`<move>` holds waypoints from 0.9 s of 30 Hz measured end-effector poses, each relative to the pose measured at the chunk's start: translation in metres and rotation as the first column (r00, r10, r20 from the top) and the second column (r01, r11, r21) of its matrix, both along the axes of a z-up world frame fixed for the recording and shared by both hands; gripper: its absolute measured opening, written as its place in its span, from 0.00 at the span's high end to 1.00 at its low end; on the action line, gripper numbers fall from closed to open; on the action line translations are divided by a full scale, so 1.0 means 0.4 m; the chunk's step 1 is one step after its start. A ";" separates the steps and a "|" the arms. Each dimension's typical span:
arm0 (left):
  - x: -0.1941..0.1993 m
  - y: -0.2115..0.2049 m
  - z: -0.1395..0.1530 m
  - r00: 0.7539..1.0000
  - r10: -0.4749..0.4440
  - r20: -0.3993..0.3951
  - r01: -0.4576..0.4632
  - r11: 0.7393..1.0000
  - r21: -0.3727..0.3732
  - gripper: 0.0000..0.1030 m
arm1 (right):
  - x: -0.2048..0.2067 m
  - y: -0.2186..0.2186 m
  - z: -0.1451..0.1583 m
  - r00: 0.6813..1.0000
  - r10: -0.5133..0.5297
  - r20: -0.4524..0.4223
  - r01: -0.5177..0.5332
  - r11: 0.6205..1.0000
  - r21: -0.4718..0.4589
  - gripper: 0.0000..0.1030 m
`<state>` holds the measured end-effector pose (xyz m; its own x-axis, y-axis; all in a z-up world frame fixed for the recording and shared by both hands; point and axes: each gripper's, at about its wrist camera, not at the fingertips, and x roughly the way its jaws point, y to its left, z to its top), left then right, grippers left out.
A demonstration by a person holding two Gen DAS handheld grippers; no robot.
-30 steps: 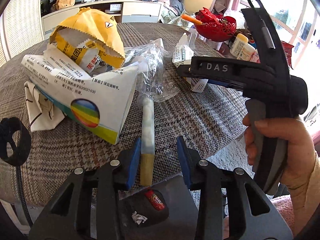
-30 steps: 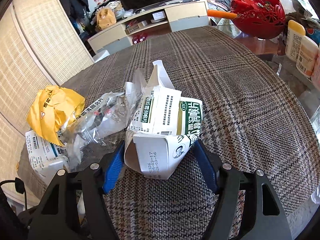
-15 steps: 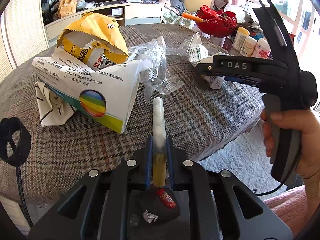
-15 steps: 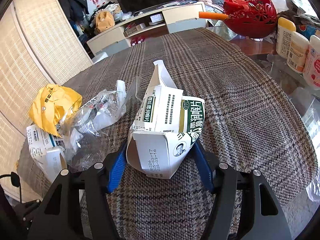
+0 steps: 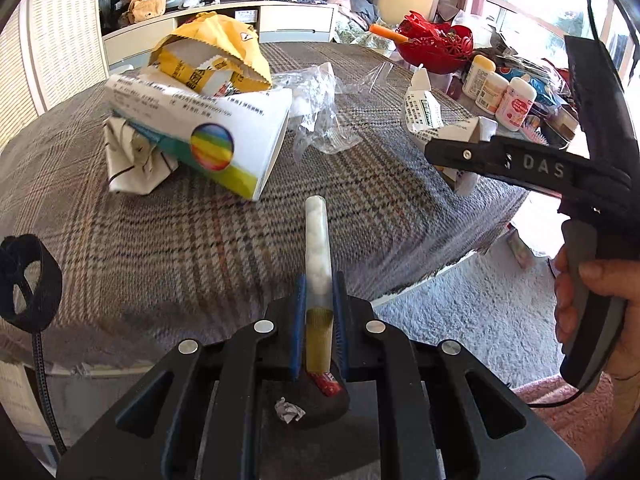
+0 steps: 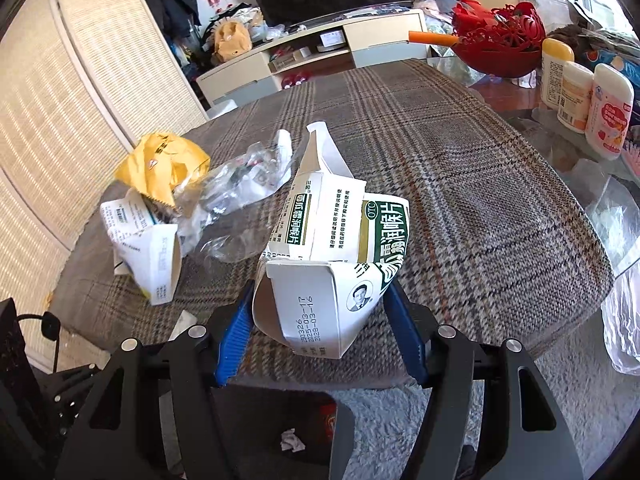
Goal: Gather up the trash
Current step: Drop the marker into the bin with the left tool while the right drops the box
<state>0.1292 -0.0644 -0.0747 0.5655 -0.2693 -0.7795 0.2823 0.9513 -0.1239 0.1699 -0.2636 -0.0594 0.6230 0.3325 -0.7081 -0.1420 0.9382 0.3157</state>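
Observation:
My left gripper (image 5: 319, 312) is shut on a clear tube with a yellow cap (image 5: 318, 264) and holds it above the table's near edge. My right gripper (image 6: 320, 320) is shut on a crushed white and green medicine box (image 6: 336, 256), lifted off the plaid tablecloth (image 6: 480, 208); the box also shows in the left wrist view (image 5: 424, 116). On the table lie a yellow paper bag (image 5: 216, 52), a white box with a rainbow circle (image 5: 208, 136), crumpled clear plastic (image 5: 320, 120) and a crumpled paper (image 5: 132, 156). A dark bin (image 5: 312, 404) with scraps sits below the left gripper.
A red basket (image 6: 500, 40) and several white bottles (image 6: 584, 100) stand at the table's far right. A plastic bag (image 6: 624, 312) hangs at the right edge. Grey carpet (image 5: 460, 312) lies beside the table. A TV cabinet (image 6: 320, 52) stands behind.
My left gripper closed on the tube and lifted it back toward the table edge. My right gripper raised the medicine box and pulled it back from the pile.

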 end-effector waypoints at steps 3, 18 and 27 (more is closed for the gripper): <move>-0.041 0.017 -0.002 1.000 0.017 -0.008 -0.017 1.000 -0.015 0.89 | -0.059 0.021 -0.001 1.000 0.029 0.008 -0.029 0.999 -0.021 0.37; -0.209 0.098 -0.108 0.990 0.090 -0.105 -0.095 0.995 -0.036 0.89 | -0.284 0.077 -0.063 0.987 0.156 -0.043 -0.157 0.987 -0.018 0.37; -0.230 0.085 -0.213 0.978 0.083 -0.191 -0.090 0.996 -0.026 0.89 | -0.297 0.102 -0.155 0.971 0.180 -0.159 -0.181 0.983 0.010 0.37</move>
